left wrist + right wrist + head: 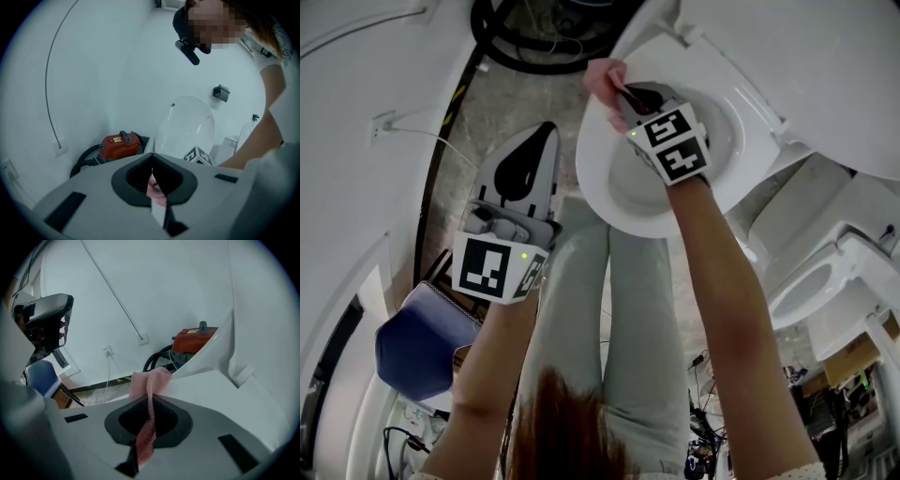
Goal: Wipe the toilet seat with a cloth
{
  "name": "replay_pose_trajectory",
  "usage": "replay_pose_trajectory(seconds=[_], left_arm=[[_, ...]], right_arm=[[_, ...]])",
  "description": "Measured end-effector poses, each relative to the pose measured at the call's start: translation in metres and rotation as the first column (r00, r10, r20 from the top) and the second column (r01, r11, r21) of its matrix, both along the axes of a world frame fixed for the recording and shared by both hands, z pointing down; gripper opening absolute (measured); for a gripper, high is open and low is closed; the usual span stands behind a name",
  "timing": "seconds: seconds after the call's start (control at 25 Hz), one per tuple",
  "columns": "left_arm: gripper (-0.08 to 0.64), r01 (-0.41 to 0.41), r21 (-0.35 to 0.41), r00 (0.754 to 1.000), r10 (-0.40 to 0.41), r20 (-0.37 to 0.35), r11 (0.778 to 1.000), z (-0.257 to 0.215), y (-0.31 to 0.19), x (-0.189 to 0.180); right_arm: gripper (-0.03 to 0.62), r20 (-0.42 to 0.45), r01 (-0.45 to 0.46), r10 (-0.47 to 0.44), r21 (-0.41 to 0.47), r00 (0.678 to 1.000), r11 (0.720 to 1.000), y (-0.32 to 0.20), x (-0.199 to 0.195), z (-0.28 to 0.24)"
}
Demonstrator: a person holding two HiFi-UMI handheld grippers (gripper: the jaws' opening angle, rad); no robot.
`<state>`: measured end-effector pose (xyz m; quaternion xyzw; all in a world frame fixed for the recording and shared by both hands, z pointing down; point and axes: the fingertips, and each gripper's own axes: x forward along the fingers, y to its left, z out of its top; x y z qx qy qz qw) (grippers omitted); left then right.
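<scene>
The white toilet seat [614, 208] lies at the upper middle of the head view, its lid [806, 56] raised behind it. My right gripper [621, 94] is over the seat's far left rim, shut on a pink mesh cloth [602, 77] that bunches past the fingertips onto the rim. In the right gripper view the cloth [150, 380] runs down between the closed jaws of my right gripper [151, 398], against the seat [220, 390]. My left gripper [547, 129] hangs over the floor left of the bowl. Its jaws meet at the tips, shut on nothing [151, 158].
A red vacuum cleaner [121, 145] with a black hose [534, 37] stands on the floor behind the toilet. A blue chair [417, 342] is at the lower left. A second toilet [811, 281] stands to the right. The person's legs [609, 309] are in front of the bowl.
</scene>
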<state>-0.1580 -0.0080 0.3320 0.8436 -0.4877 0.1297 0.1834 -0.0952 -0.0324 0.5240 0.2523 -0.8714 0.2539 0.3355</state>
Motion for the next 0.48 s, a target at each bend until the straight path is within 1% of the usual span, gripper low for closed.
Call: replay_pose_trajectory(seconds=[0.32,0.48], left_arm=[[0.002,-0.010,-0.009,1.000,0.010,-0.003,1.000,0.003,0.004,0.005],[0.002,-0.014,-0.001,1.000,0.014,0.003,1.000,0.000,0.003,0.007]], right_arm=[[0.021,0.044,-0.098,0.099,-0.020,0.994,0.995,-0.012,0.010,0.000],[0.020,0.088,-0.156,0.160,-0.048,0.983,0.987,-0.018,0.016,-0.001]])
